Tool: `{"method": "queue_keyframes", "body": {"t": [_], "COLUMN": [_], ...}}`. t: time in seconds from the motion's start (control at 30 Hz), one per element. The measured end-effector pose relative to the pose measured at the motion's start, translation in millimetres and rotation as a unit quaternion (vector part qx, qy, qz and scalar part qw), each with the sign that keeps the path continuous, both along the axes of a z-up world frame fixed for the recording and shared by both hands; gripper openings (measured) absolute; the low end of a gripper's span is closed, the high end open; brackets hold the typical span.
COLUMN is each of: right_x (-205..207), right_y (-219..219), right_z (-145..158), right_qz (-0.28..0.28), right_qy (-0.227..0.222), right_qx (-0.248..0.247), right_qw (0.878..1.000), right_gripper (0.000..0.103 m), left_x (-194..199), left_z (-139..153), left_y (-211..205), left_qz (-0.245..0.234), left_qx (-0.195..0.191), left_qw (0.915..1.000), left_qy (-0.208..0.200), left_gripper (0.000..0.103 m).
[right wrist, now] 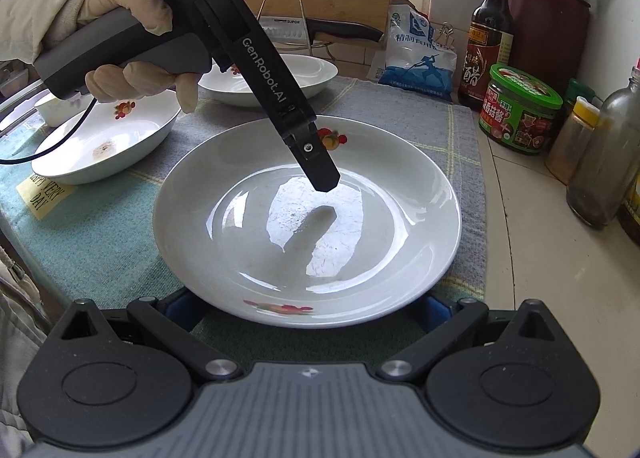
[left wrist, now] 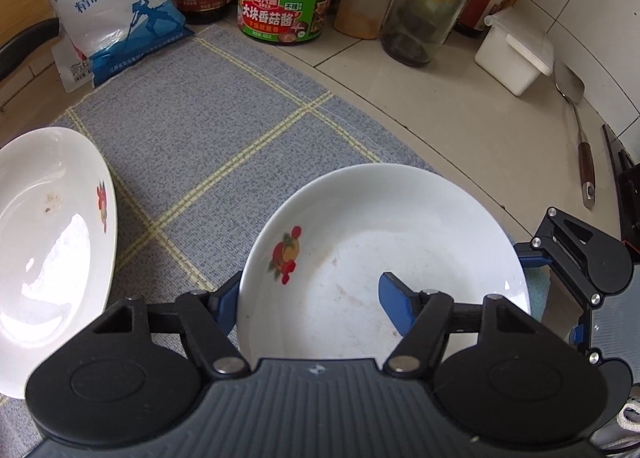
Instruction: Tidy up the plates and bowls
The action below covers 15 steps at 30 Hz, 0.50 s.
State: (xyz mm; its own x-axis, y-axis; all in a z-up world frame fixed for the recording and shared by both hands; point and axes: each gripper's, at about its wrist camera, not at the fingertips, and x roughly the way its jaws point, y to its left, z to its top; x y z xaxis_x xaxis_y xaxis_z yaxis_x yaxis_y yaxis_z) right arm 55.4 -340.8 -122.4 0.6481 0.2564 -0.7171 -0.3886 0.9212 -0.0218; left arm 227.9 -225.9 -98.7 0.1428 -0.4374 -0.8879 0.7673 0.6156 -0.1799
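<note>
White round ceramic plate [left wrist: 384,258] straddled at its rim by left gripper [left wrist: 312,298], part-open, grip unconfirmed; next: clamp, lift.

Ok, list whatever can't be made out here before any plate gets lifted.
- Right wrist view: the right tongs have their tips under the near rim of the round plate, so contact is unknowable.
- Left wrist view: the second plate is cut off by the left edge and covered below by the body of the left tongs.
- Right wrist view: the small white vessel is mostly behind the oval dish.
</note>
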Motion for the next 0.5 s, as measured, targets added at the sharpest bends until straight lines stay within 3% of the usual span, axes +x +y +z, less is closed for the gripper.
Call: {"method": "queue_keyframes", "body": {"t": [0.5], "right_x": [4.7], "right_y": [3.7], "right_z": [2.3], "right_qz": [-0.003], "right_qy": [0.012], "right_qx": [-0.013], "right_qw": [1.000], "right_gripper": [0.103], "left_x": [-4.5], "left_z": [1.2], "left_y": [0.7], "left_qz": [-0.008], "left_qx": [-0.002], "left_qw": [0.9999], "left_qy": [-0.013], "left_gripper": [0.069]}}
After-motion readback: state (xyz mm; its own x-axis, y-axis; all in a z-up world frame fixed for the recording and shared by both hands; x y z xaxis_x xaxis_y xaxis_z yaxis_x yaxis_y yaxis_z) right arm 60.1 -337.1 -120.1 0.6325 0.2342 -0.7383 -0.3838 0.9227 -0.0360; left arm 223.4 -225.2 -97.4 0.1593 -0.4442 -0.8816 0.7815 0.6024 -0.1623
